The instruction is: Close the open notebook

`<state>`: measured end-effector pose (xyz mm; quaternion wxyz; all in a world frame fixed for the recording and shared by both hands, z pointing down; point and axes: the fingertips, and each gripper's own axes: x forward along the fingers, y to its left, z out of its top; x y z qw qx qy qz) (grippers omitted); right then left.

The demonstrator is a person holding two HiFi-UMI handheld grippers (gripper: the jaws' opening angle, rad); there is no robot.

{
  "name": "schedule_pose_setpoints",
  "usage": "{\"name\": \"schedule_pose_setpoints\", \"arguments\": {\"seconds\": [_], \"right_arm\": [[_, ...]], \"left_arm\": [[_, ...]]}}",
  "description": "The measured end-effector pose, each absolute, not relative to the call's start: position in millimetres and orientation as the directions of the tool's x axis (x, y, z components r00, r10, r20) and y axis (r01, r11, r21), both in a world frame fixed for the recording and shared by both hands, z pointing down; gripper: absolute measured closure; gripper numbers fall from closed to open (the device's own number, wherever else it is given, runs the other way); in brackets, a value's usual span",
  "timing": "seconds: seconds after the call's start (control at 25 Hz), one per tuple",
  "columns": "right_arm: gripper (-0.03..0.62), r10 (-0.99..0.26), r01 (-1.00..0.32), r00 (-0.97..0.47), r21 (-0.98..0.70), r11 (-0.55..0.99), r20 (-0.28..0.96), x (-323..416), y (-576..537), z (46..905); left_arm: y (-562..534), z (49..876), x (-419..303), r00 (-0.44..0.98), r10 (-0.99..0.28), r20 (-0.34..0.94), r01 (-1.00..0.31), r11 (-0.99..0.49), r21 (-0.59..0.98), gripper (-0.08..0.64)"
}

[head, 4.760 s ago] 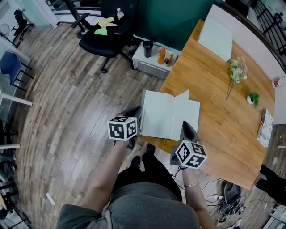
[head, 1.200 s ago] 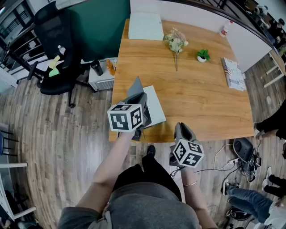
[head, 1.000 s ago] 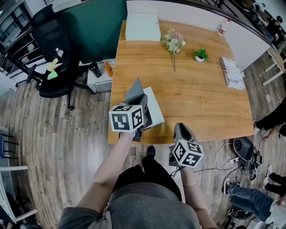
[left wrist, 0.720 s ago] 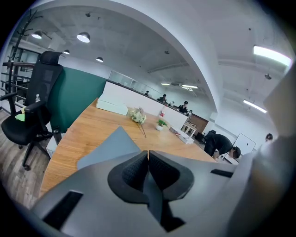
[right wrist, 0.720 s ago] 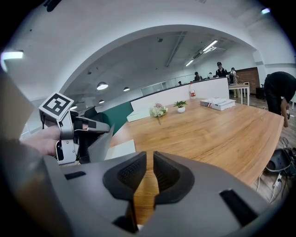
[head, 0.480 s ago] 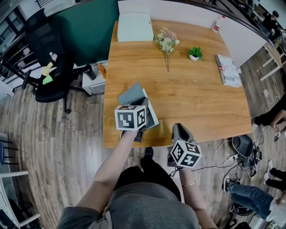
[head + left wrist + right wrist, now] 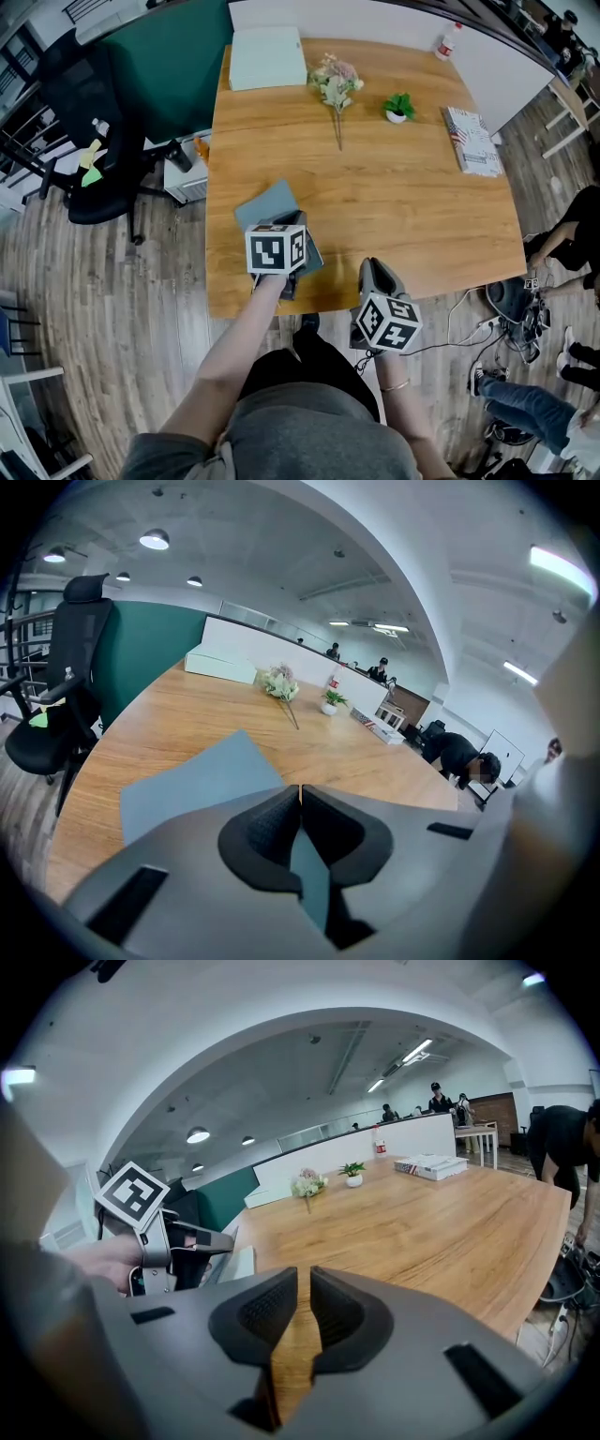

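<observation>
Swung the notebook [image 7: 266, 206] nearly shut at the worktop [image 7: 412, 197] near-left corner, left gripper [image 7: 300, 791] clamped on its grey cover [image 7: 202, 785], right gripper [image 7: 301, 1283] slightly parted, empty: closing almost finished.

The table [image 7: 403, 206] is warm honey-coloured wood with a fine straight grain. At eight o'clock on it, the notebook [image 7: 265, 206] shows a plain slate blue-grey cover. At eleven o'clock lies a pale mint box [image 7: 267, 58]. Nearer twelve are flowers [image 7: 330, 82] in faded pink and cream. At one o'clock a bright green plant [image 7: 399, 103] sits in a white pot, and at two o'clock there is a pale book [image 7: 472, 141] with reddish striping. The left gripper [image 7: 300, 794] and right gripper [image 7: 302, 1283] are mid grey with black ribbed pads [image 7: 270, 1312]. The left cube [image 7: 277, 249] and right cube [image 7: 387, 322] are white with black squares. The floor [image 7: 112, 309] is streaky grey-brown planking, the partition [image 7: 159, 66] dark teal and the chair [image 7: 84, 141] black.
</observation>
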<state>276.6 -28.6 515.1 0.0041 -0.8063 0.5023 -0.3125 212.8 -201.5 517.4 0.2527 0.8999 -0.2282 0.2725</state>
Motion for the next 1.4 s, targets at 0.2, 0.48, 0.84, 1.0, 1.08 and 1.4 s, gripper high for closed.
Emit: {"name": "schedule_pose_setpoints", "arguments": {"seconds": [0.2,0.48,0.84,1.0,1.08,1.4], "right_arm": [[0.545,-0.807,-0.8,0.301,-0.326,-0.504,0.508,284,-28,519],[0.545,-0.803,-0.794,0.297,-0.334,-0.508,0.517,293,-29,523],[0.546,-0.804,-0.791,0.286,-0.345,-0.505,0.522,299,-34,527],[0.548,-0.805,-0.794,0.281,-0.345,-0.501,0.523,301,-35,528],[0.548,-0.806,-0.794,0.28,-0.346,-0.5,0.522,302,-36,527],[0.548,-0.812,-0.796,0.274,-0.352,-0.492,0.516,305,-37,526]], "left_arm": [[-201,533,218,0.716,-0.269,0.645,-0.561,-0.771,0.302,0.532],[-203,548,223,0.687,-0.268,0.676,-0.584,-0.756,0.295,0.532],[-203,562,224,0.649,-0.266,0.713,-0.594,-0.762,0.256,0.532],[-203,568,224,0.633,-0.263,0.728,-0.602,-0.758,0.251,0.531],[-203,570,225,0.624,-0.265,0.735,-0.607,-0.758,0.241,0.531],[-201,573,227,0.605,-0.268,0.75,-0.609,-0.763,0.218,0.528]]}}
